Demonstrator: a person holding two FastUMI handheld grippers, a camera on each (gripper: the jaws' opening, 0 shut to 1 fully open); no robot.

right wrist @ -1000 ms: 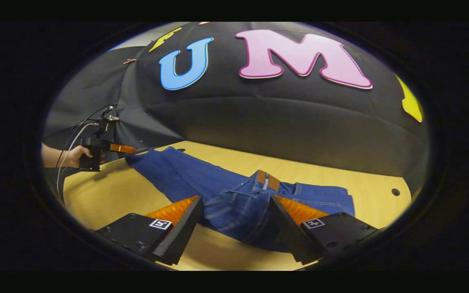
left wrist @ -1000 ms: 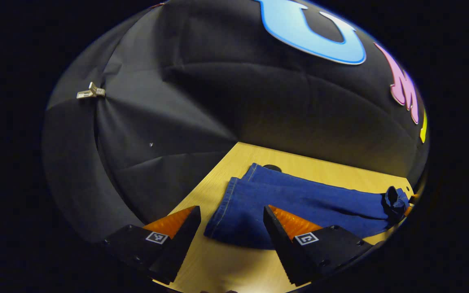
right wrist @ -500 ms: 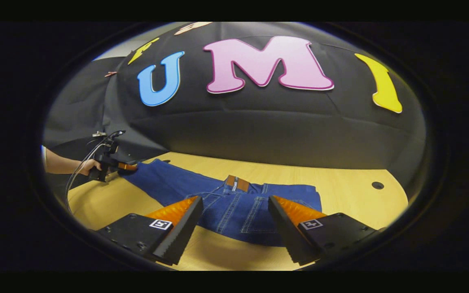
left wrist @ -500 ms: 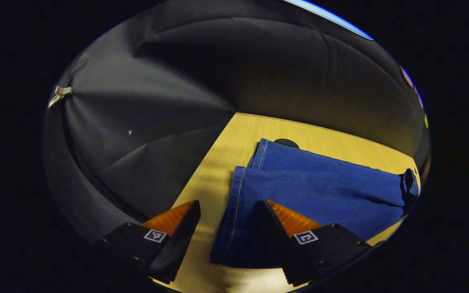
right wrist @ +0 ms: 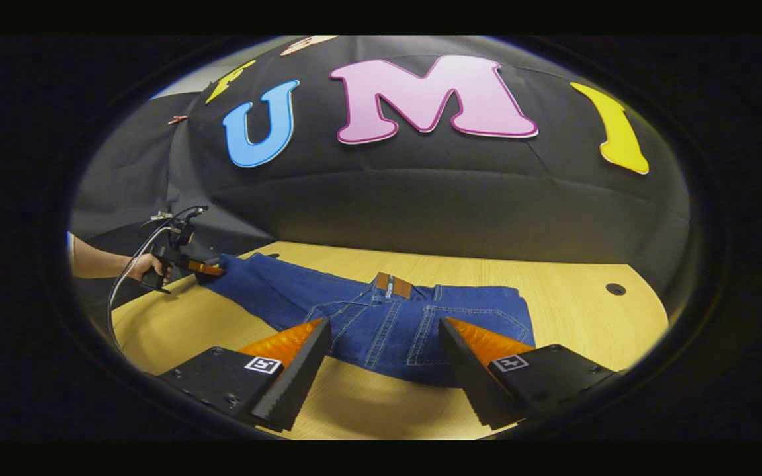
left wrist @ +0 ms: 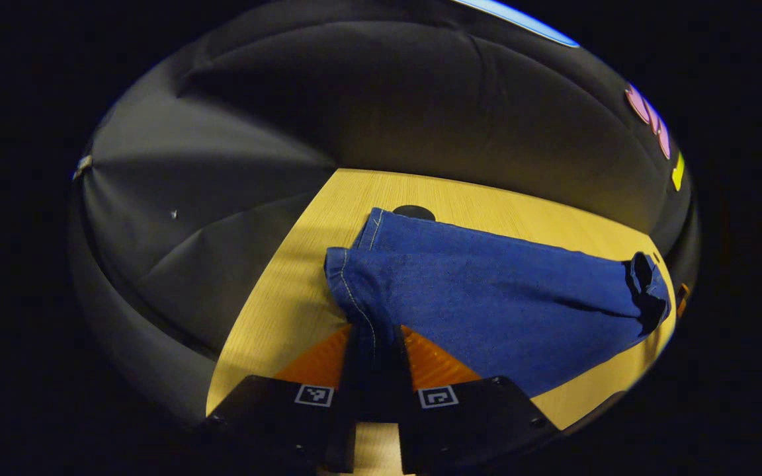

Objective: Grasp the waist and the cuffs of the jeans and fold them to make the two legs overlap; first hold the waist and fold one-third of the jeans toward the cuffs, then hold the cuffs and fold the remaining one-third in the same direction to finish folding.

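My left gripper (left wrist: 376, 344) is clamped on the near cuff (left wrist: 354, 291) of the jeans (right wrist: 381, 324), which stretch lengthwise along the worktop (right wrist: 573, 317). My right gripper (right wrist: 381, 367) hangs open, the waist (right wrist: 421, 330) lying just ahead between its fingers.

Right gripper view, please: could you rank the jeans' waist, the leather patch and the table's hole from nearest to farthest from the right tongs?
1. Jeans' waist, between the open right tongs.
2. Leather patch, farther back, centre.
3. Table's hole, far right.
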